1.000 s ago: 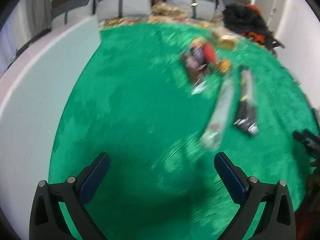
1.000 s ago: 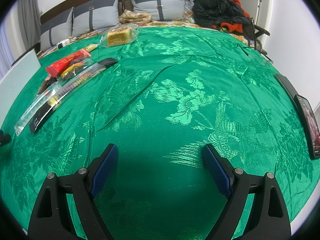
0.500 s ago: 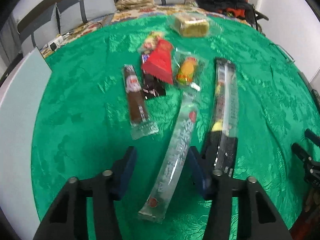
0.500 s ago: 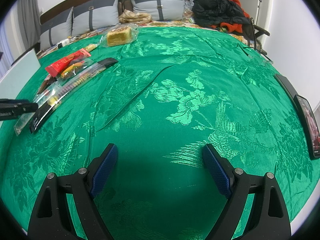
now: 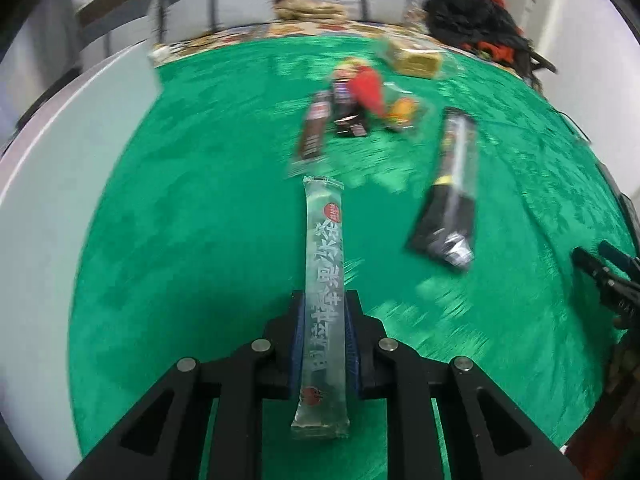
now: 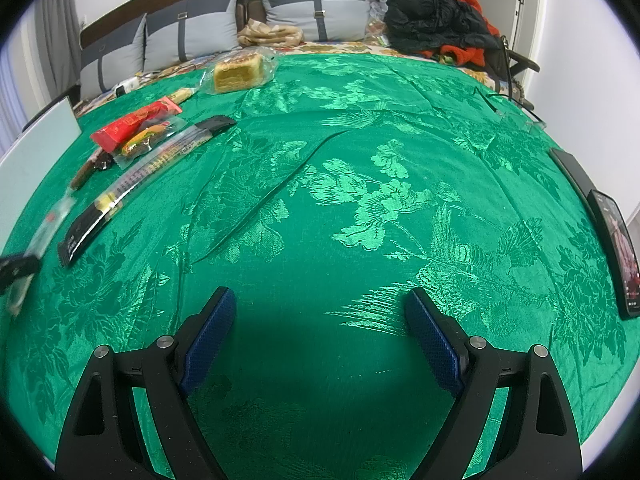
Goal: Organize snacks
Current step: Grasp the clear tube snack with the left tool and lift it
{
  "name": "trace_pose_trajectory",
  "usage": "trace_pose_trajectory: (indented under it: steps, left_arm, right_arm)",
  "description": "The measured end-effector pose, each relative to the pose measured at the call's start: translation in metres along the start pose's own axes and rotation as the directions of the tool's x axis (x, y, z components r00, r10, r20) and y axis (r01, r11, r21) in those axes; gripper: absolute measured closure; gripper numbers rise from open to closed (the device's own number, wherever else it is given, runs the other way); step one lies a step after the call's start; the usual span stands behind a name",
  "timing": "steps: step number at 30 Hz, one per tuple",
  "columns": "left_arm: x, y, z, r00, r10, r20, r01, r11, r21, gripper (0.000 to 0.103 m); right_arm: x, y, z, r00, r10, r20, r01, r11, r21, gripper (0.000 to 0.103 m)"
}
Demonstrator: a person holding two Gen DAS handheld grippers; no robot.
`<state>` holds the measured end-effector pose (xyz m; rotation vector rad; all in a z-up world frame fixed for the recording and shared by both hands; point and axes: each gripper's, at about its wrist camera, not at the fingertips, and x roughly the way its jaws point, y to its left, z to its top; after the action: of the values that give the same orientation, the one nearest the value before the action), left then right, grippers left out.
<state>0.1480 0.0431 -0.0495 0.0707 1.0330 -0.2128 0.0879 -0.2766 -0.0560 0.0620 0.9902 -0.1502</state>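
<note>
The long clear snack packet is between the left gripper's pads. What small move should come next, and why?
Probably lift it clear of the green cloth: the left gripper is shut on the long clear packet, whose far end sticks out ahead, away from the other snacks.

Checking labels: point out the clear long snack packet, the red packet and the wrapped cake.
clear long snack packet [image 5: 323,248]: left wrist view, printed middle.
red packet [image 6: 134,123]: right wrist view, centre of wrapper.
wrapped cake [image 6: 237,70]: right wrist view, front face.

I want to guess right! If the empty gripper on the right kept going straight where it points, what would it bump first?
Probably just the green bedspread. The right gripper is open and points down at bare cloth, with no snack in its line.
</note>
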Motion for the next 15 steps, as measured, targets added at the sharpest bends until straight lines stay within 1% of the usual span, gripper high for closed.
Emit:
trace_pose_trajectory:
  steps: [4,6,10,11,12,13,14,15]
  left_arm:
    - [-0.002,0.029,-0.005,0.999,0.037,0.006,-0.037,0.997,-0.072,0.085]
    - [0.0,0.04,-0.003,0.999,0.039,0.013,-0.037,0.993,-0.111,0.085]
    - [0.006,0.045,0.004,0.999,0.043,0.028,-0.039,0.992,-0.121,0.082]
    - [0.008,0.046,0.006,0.998,0.045,0.036,-0.04,0.992,-0.116,0.077]
    - [0.01,0.045,0.007,0.998,0.046,0.041,-0.042,0.993,-0.113,0.067]
    - [0.012,0.045,0.008,0.998,0.05,0.049,-0.044,0.993,-0.109,0.061]
    - [0.014,0.045,0.009,0.997,0.057,0.052,-0.051,0.993,-0.105,0.05]
    - [0.015,0.045,0.01,0.997,0.064,0.053,-0.059,0.993,-0.101,0.043]
  right_arm:
    - [0.0,0.0,0.0,1.0,0.0,0.0,0.0,1.0,0.0,0.013]
    - [0.0,0.0,0.0,1.0,-0.001,0.0,0.001,1.0,0.0,0.013]
    - [0.0,0.0,0.0,1.0,-0.001,0.0,0.001,1.0,0.0,0.013]
    - [0.0,0.0,0.0,1.0,-0.001,0.0,0.001,1.0,0.0,0.013]
    - [0.0,0.0,0.0,1.0,-0.001,0.0,0.001,1.0,0.0,0.013]
    - [0.0,0.0,0.0,1.0,-0.001,0.0,0.001,1.0,0.0,0.013]
    - [0.0,0.0,0.0,1.0,-0.001,0.0,0.001,1.0,0.0,0.013]
    - [0.0,0.0,0.0,1.0,-0.001,0.0,0.001,1.0,0.0,0.013]
